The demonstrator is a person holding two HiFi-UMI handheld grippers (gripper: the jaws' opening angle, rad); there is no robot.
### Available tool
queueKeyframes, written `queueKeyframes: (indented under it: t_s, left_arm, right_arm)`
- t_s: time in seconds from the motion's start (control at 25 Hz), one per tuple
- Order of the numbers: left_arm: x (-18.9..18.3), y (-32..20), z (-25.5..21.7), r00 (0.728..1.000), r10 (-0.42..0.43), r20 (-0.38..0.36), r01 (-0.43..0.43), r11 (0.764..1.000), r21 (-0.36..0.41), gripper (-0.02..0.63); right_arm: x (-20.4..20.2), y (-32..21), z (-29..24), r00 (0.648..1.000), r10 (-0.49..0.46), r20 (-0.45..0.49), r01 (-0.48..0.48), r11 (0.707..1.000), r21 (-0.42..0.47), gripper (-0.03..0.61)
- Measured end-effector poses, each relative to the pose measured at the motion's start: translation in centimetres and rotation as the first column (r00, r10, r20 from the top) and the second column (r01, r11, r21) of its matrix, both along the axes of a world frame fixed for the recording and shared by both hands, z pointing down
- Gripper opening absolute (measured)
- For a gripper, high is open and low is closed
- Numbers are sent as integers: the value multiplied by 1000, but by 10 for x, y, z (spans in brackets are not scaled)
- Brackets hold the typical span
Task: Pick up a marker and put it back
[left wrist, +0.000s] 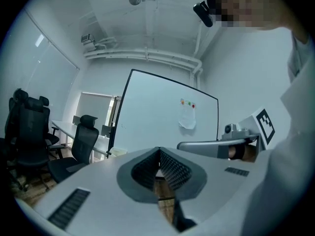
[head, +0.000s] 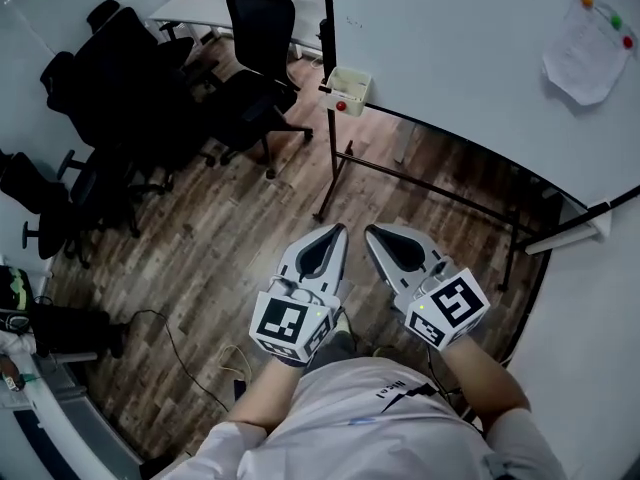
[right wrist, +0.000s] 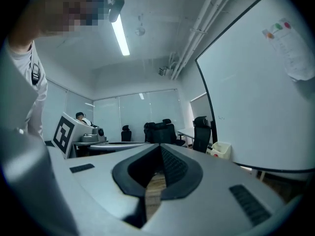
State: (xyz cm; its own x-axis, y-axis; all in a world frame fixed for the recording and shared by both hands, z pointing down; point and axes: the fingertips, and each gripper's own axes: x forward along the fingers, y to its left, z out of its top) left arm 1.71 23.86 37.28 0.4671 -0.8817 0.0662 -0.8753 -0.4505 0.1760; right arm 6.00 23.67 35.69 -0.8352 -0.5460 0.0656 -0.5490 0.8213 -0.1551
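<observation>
Both held low centre in the head view, close to your body, over the wood floor [head: 200, 268]. Your left gripper [head: 337, 229]: jaws together, tips touching, and only floor shows through the hollow behind the pads, so nothing is clamped. Your right gripper [head: 371, 231]: same, jaws together and empty. The two sit side by side, near each other but not touching, tips pointing up-frame toward the whiteboard stand [head: 335, 168]. The whiteboard [head: 470, 58] fills the upper right. A sheet of paper [head: 585, 53] hangs near its top right corner under coloured magnets. A small cream tray [head: 352, 80] hangs at the board's left edge, upper centre of the frame, well apart from both grippers. There is one red piece [head: 341, 105] at the tray's front. It's too small to tell whether that's the marker or just a magnet. Black office chairs [head: 250, 78] cluster in the upper left beside a white desk [head: 200, 8] at the top edge. A black cable runs across the floor at lower left.
</observation>
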Motion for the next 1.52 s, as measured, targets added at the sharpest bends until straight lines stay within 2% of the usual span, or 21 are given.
queueKeyframes:
  t_s: [0.2, 0.52, 0.84, 1.16, 1.32, 1.52]
  left_arm:
    - [-29, -42, 2, 1000, 28, -11, -28, 1000, 5, 11]
    - [-51, -104, 14, 999, 29, -27, -29, 1000, -11, 11]
    - [-63, -201, 27, 1000, -7, 11, 8, 1000, -24, 11]
    - [-80, -296, 37, 995, -100, 10, 101, 992, -69, 11]
    - [-92, -326, 56, 991, -131, 32, 133, 986, -96, 11]
    - [-114, -364, 85, 991, -133, 25, 135, 981, -136, 11]
  right_arm:
    - [-30, -37, 1, 997, 34, -66, -32, 999, 42, 12]
    - [-53, -101, 12, 990, 48, -135, -36, 995, 89, 12]
    - [-71, -202, 31, 989, 18, -146, -2, 993, 114, 14]
    - [-85, -298, 54, 973, -62, -221, 81, 994, 77, 14]
    - [-97, -337, 83, 972, -63, -226, 80, 995, 63, 14]
    - [-116, -377, 119, 934, -43, -355, 76, 994, 78, 14]
